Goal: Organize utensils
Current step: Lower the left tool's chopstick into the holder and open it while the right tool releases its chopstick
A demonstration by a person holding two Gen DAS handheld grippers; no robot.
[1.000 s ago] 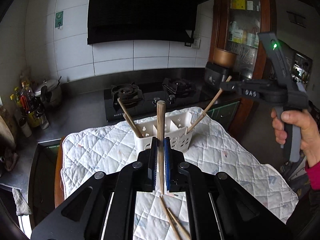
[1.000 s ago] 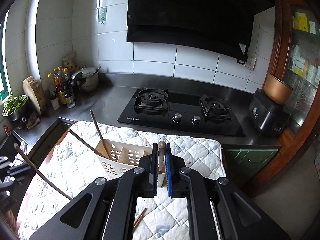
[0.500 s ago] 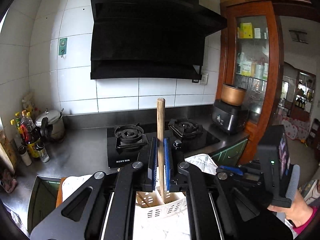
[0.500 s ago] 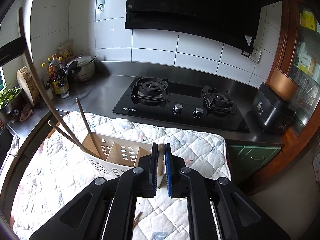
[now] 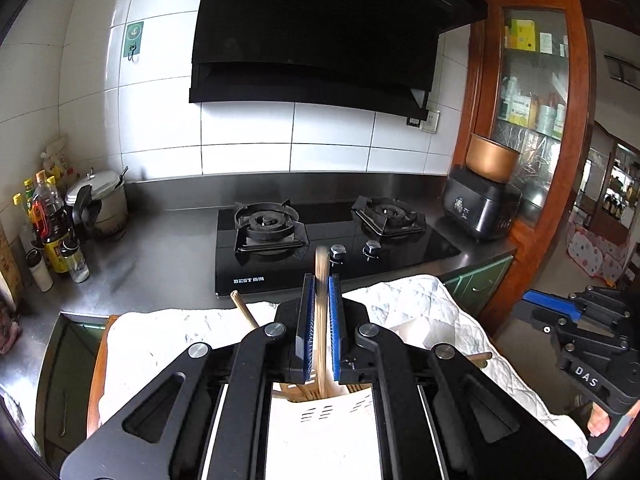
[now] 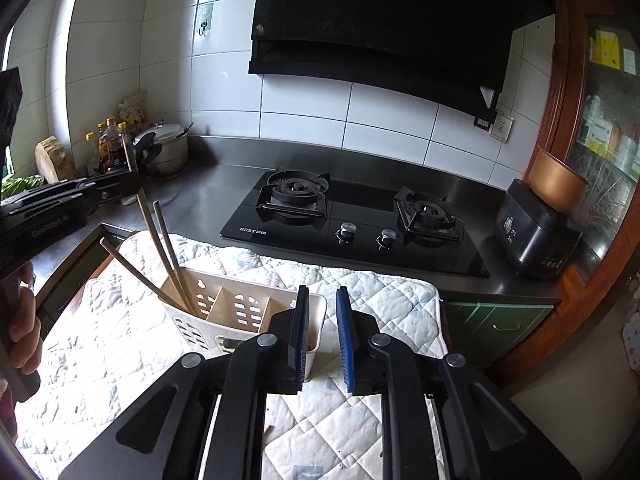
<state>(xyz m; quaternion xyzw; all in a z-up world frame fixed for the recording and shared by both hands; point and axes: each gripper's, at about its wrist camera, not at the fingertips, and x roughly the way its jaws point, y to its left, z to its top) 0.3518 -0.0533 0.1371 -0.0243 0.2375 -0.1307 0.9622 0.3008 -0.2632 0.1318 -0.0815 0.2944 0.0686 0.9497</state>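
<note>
One quilted cloth point(image 6: 352, 412) covers the board under both tongs, white with faint print. One black two-burner stove point(image 6: 352, 216) sits beyond the cloth, ahead of both tongs; two knobs on its front edge. One black hood point(image 5: 316, 36) above it. One dark cooker point(image 6: 536, 236) with a copper pot on top, far right of the right tongs. One pressure pot point(image 5: 100, 204) and a cluster of bottles, far left of the left tongs.

One white slotted caddy point(image 6: 240, 312) stands on the cloth, just ahead-left of the right tongs, its near right corner hidden behind the left blue pad. Dividers split it into compartments; three visible.

Left tongs point(image 5: 321, 328): blue pads nearly closed, clamped on one wooden chopstick point(image 5: 321, 280), upright, its top blurred, lower end running down into the caddy directly below the pads. In the right view this tool point(image 6: 60, 204) sits far left, over the caddy's left end.

Right tongs point(image 6: 322, 340): pads parted with a clear gap, holding nothing, cloth visible between them.

Three chopsticks point(image 6: 160, 240) lean out of the caddy's left compartment, tilted left; the rearmost runs up to the left tool's tip. One small dark stick end point(image 6: 267, 429) lies on the cloth below the right tongs' left arm.
</note>
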